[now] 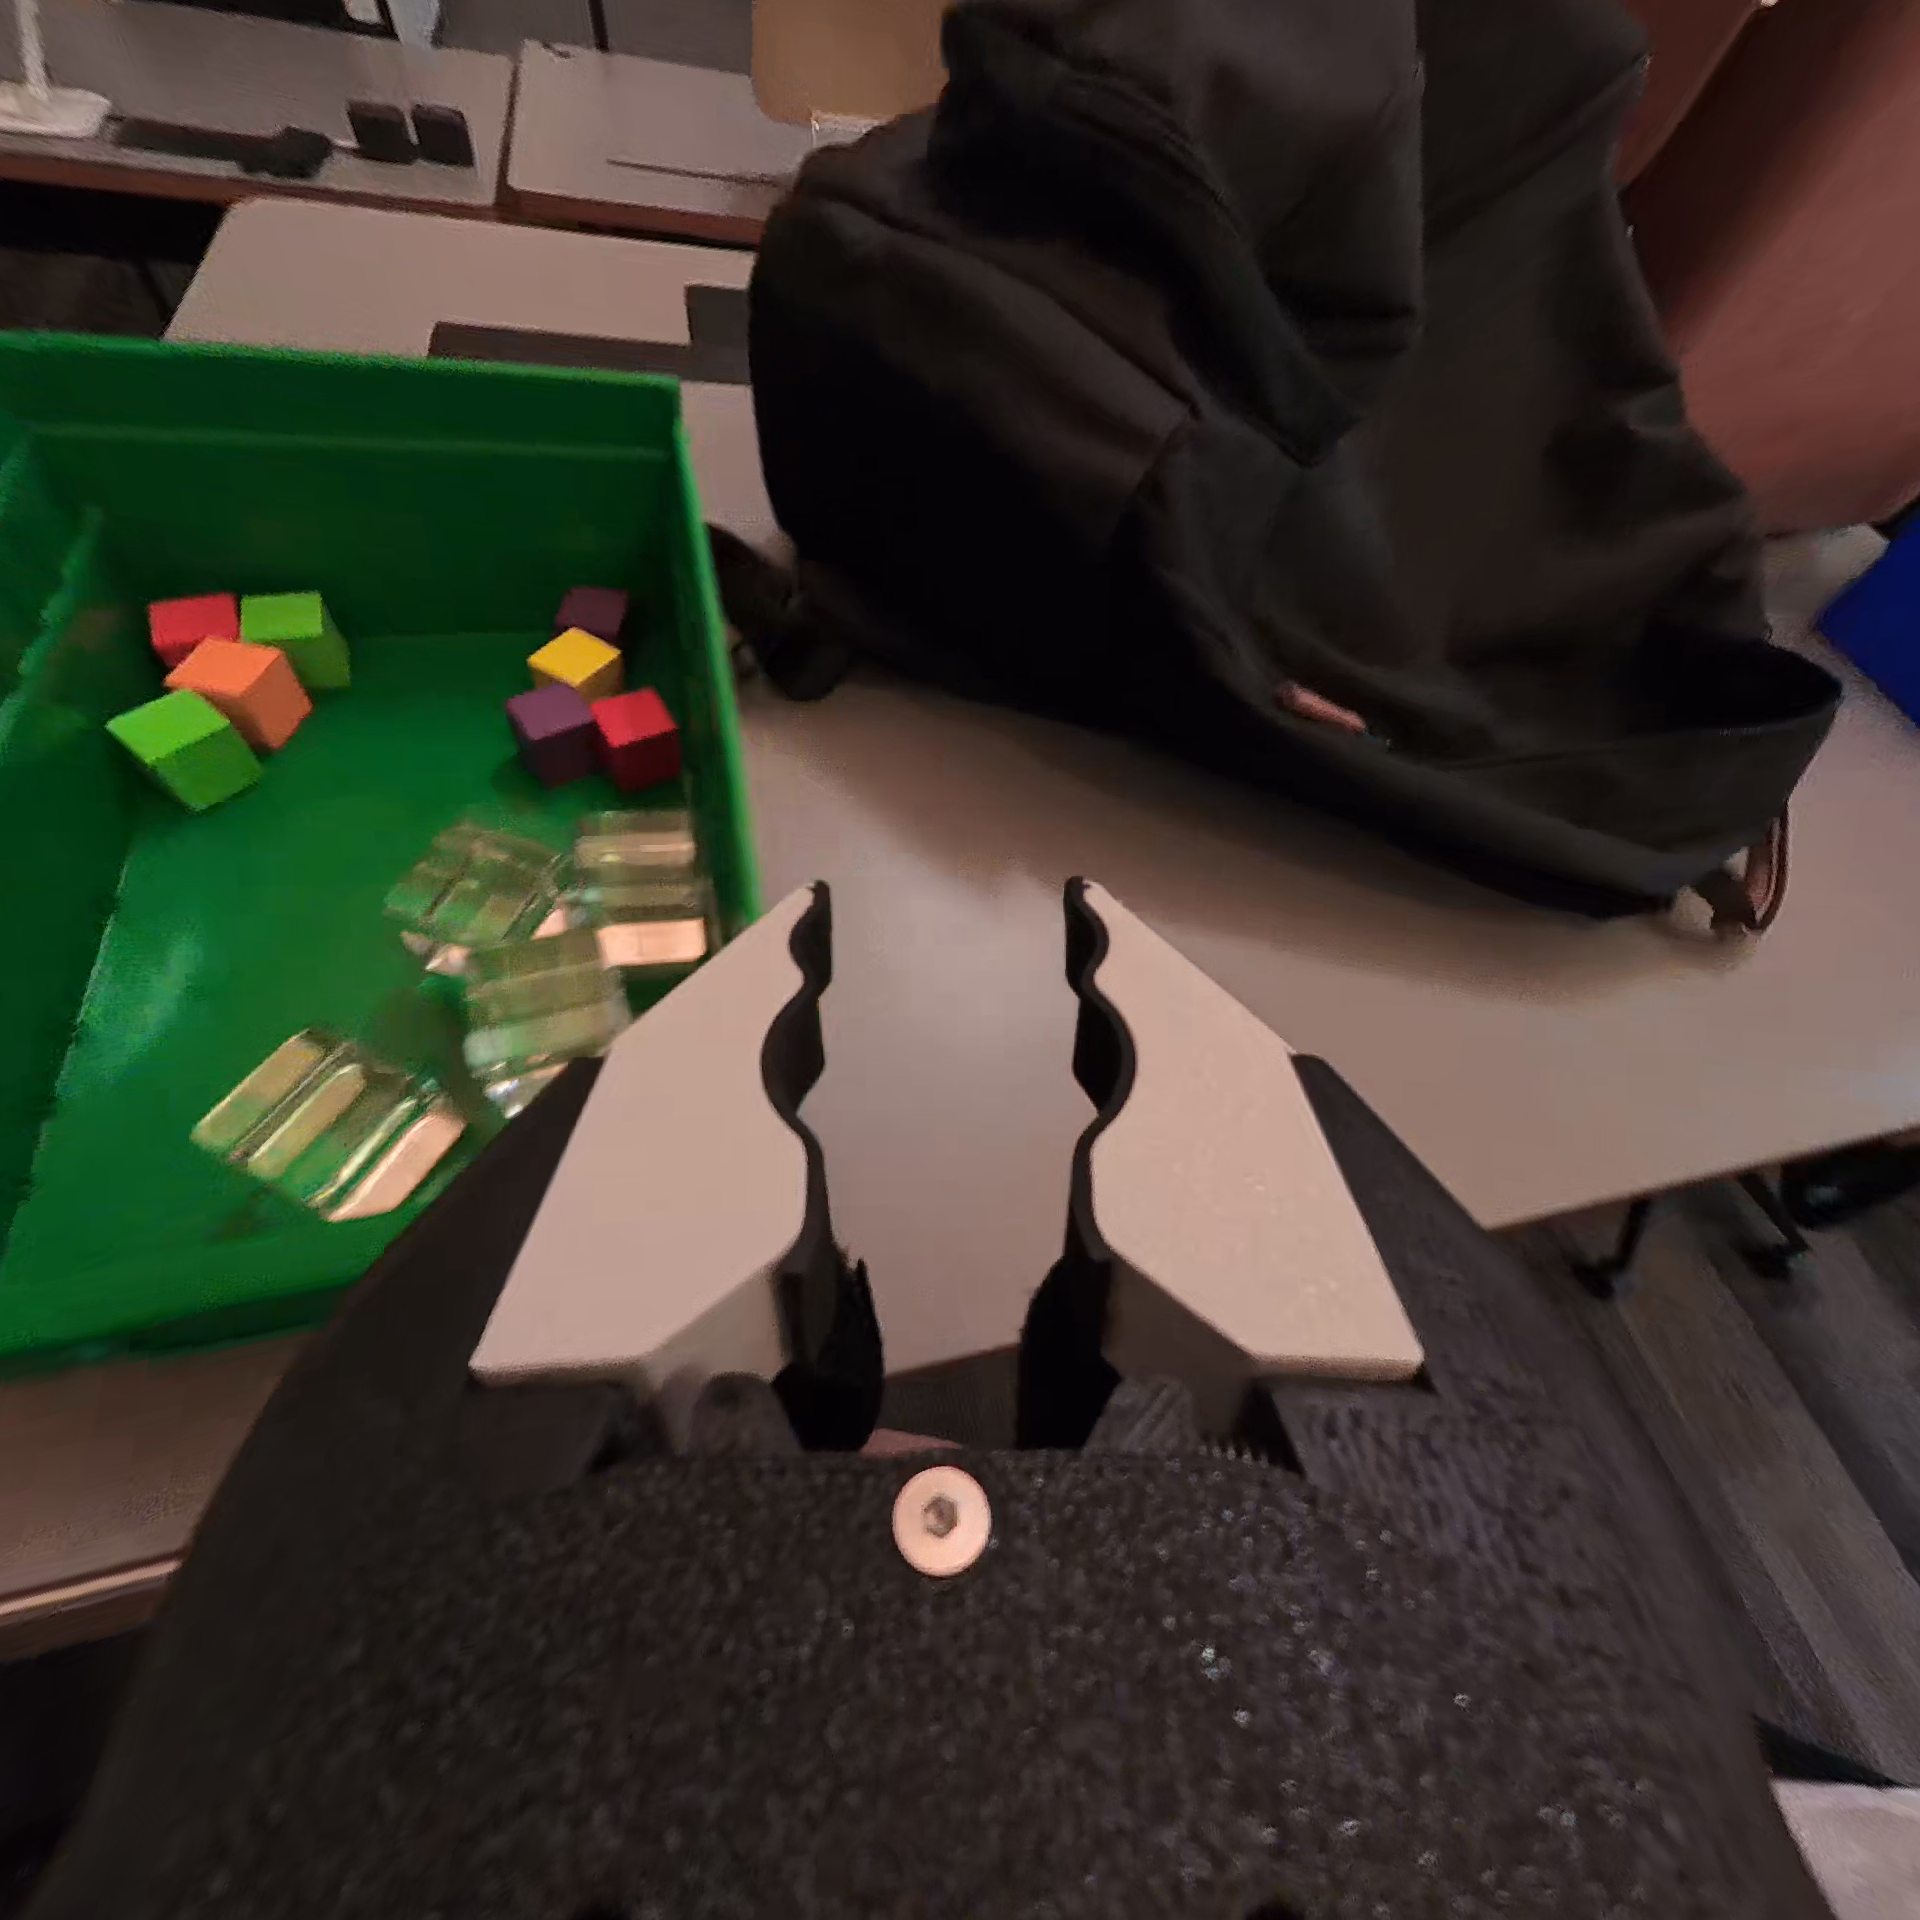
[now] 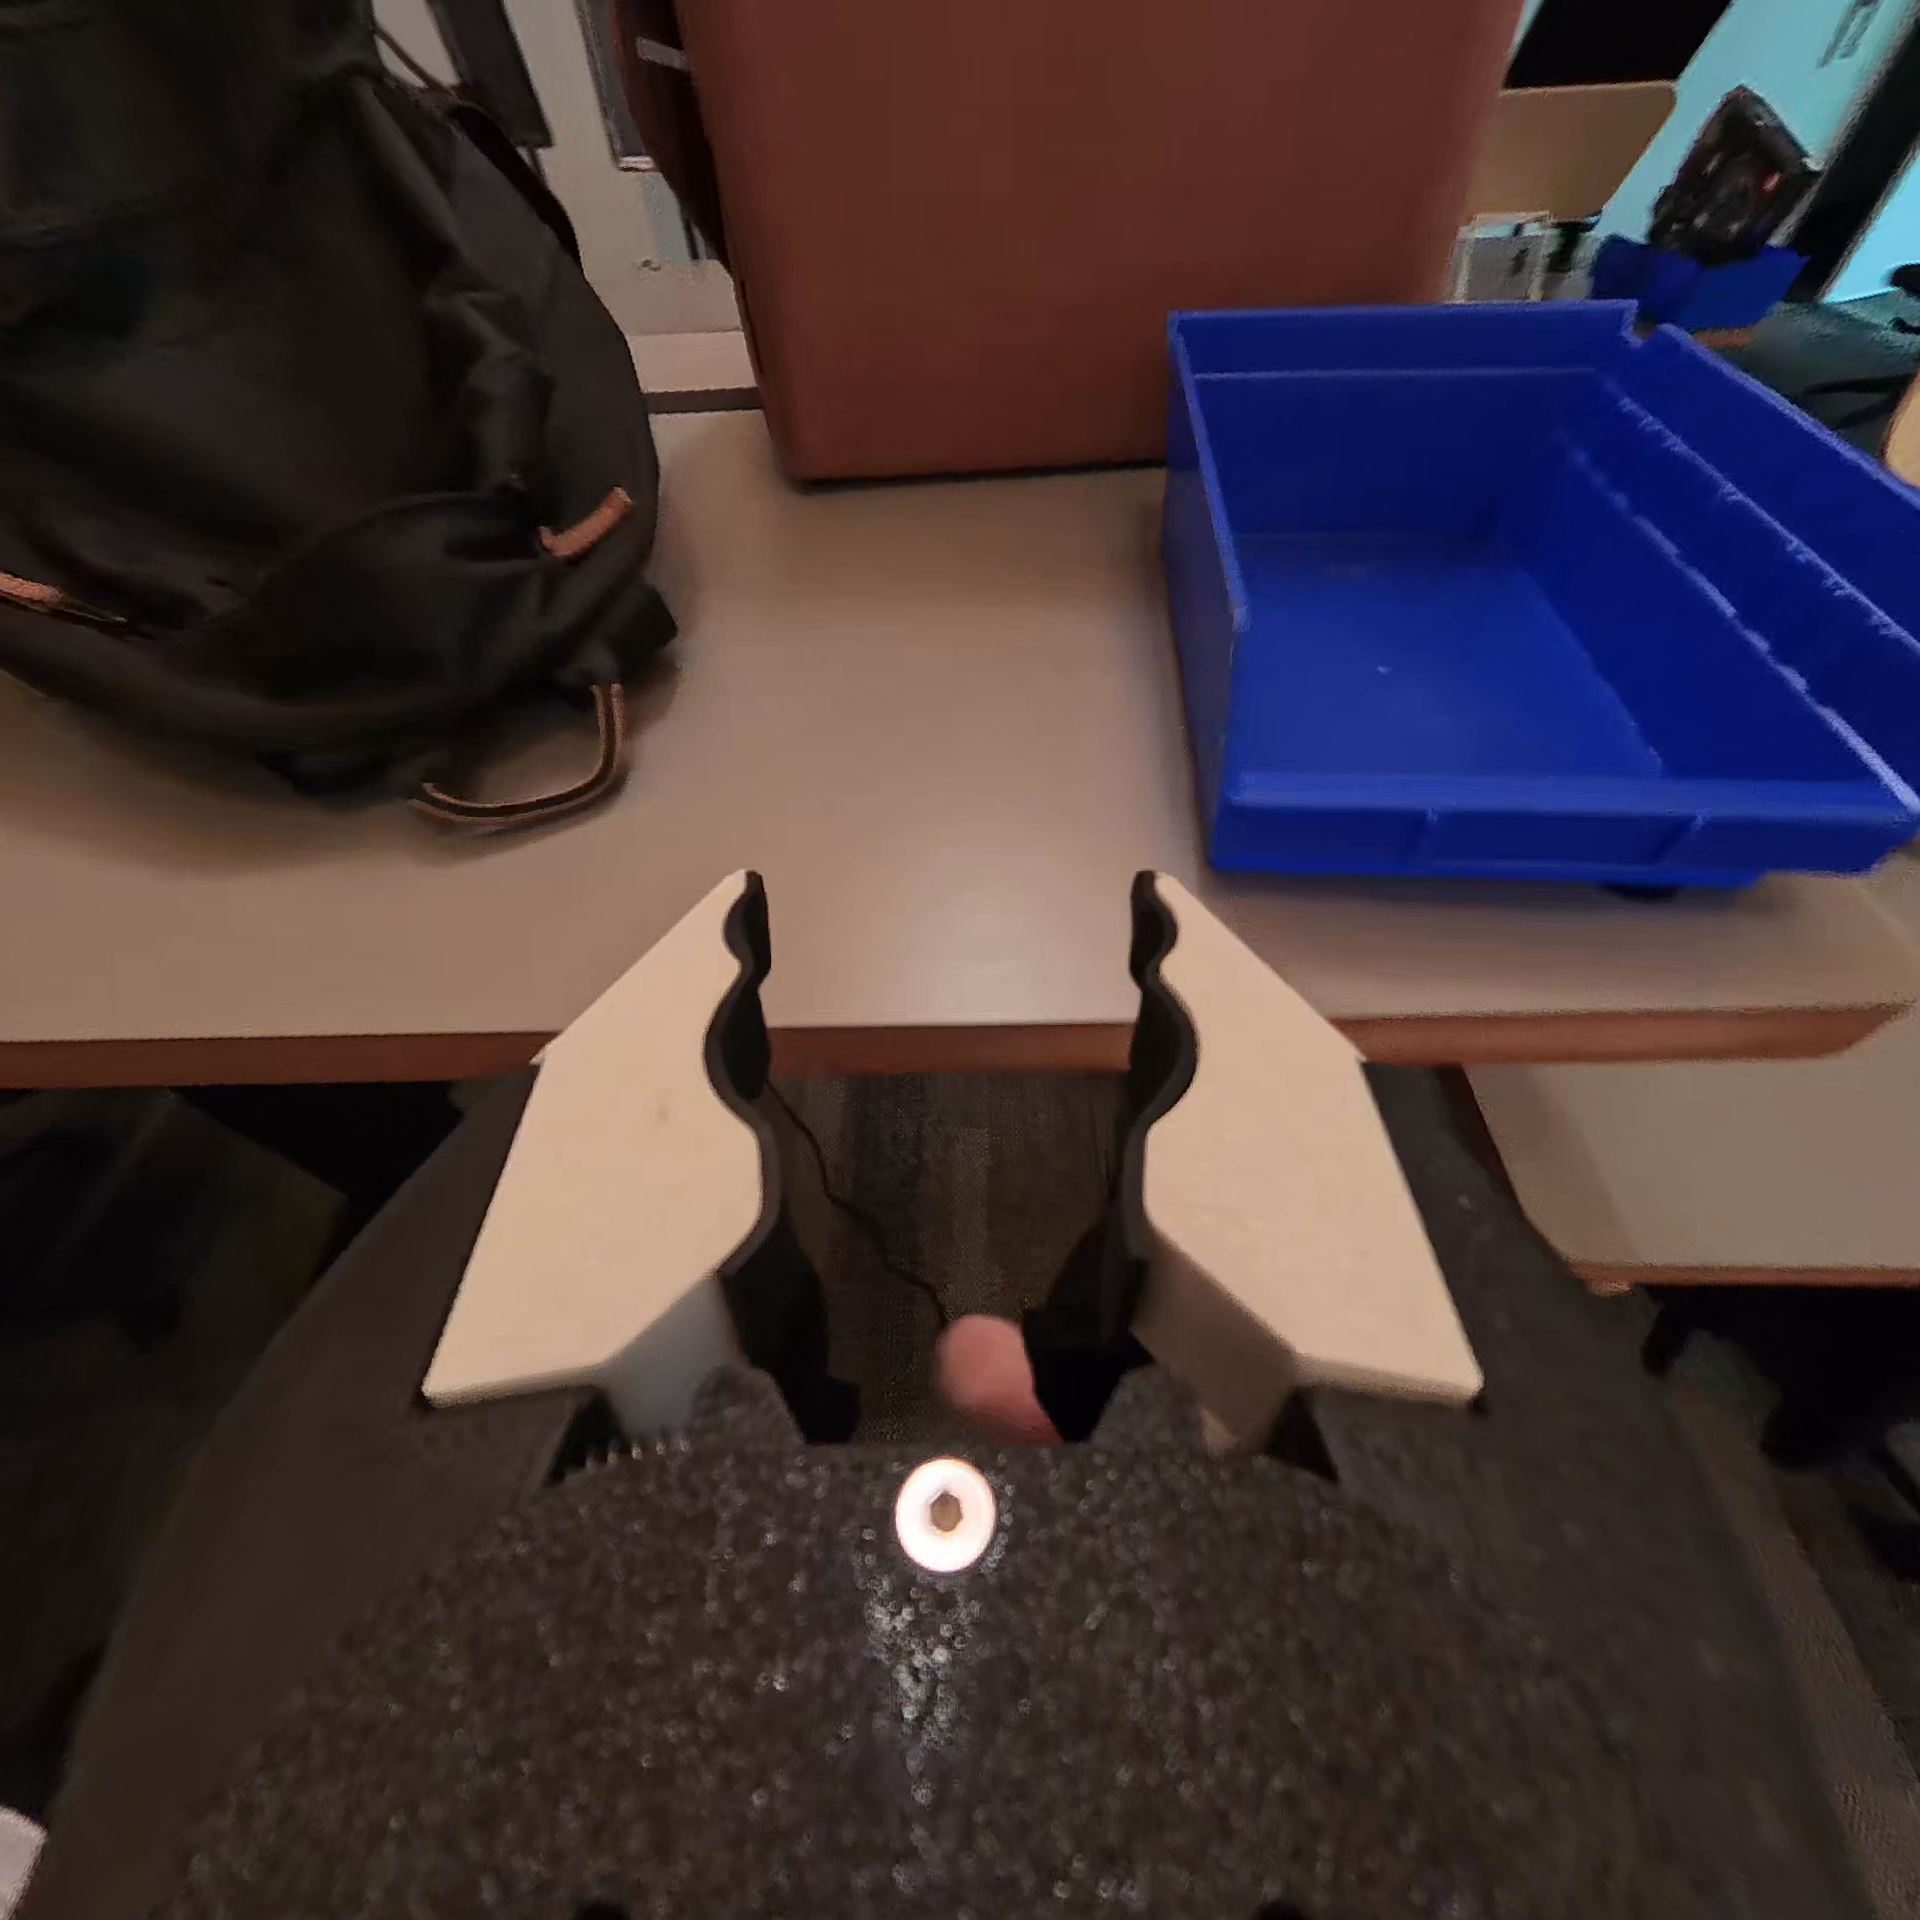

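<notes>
My left gripper (image 1: 945, 899) is open and empty, held over the grey table (image 1: 1039, 987) just right of a green bin (image 1: 717, 644). The bin holds several small coloured cubes (image 1: 239, 686) and several clear blocks (image 1: 332, 1127). My right gripper (image 2: 948, 894) is open and empty, hovering at the table's front edge (image 2: 312, 1049). An empty blue bin (image 2: 1455, 644) stands on the table to its front right. A black backpack (image 1: 1247, 468) lies between the two bins and also shows in the right wrist view (image 2: 291, 416).
A brown box or panel (image 2: 1039, 229) stands behind the table's middle. More grey tables (image 1: 416, 260) with dark items lie beyond the green bin. A lower table (image 2: 1714, 1174) sits to the right below the blue bin. Carpeted floor lies under the table edge.
</notes>
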`<state>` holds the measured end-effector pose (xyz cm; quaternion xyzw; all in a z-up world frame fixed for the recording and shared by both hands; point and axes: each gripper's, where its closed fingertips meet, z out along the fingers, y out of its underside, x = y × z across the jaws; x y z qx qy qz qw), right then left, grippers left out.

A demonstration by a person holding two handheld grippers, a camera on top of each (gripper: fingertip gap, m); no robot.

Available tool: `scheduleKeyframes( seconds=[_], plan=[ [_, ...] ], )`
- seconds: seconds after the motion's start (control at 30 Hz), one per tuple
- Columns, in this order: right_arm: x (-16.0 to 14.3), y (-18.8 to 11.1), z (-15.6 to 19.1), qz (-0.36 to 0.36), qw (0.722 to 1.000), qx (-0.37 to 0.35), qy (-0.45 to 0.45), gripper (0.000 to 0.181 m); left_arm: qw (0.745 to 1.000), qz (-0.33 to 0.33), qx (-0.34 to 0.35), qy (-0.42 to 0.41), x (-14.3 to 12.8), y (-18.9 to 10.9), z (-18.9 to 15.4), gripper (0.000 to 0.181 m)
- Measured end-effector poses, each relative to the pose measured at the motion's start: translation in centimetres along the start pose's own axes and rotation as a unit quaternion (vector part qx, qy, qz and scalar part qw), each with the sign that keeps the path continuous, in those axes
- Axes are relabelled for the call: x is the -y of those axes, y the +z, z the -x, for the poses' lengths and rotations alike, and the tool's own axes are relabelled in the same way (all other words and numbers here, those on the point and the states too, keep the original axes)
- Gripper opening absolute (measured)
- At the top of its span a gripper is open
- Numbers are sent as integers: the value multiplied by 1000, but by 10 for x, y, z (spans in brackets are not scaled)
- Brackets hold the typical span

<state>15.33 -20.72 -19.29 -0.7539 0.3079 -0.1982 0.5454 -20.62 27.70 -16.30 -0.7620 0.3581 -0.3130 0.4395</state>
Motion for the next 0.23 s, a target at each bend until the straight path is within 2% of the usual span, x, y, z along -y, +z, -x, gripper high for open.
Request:
scheduleKeyframes(
  seconds=[0.13, 0.23],
  plan=[
    [17, 34, -26, 22, 998, 53, 1, 76, 999, -8, 47, 19, 16, 23, -48, 46],
    [29, 53, -31, 18, 995, 100, -15, 75, 990, 5, 116, 83, 11, 35, -70, 46]
  ],
)
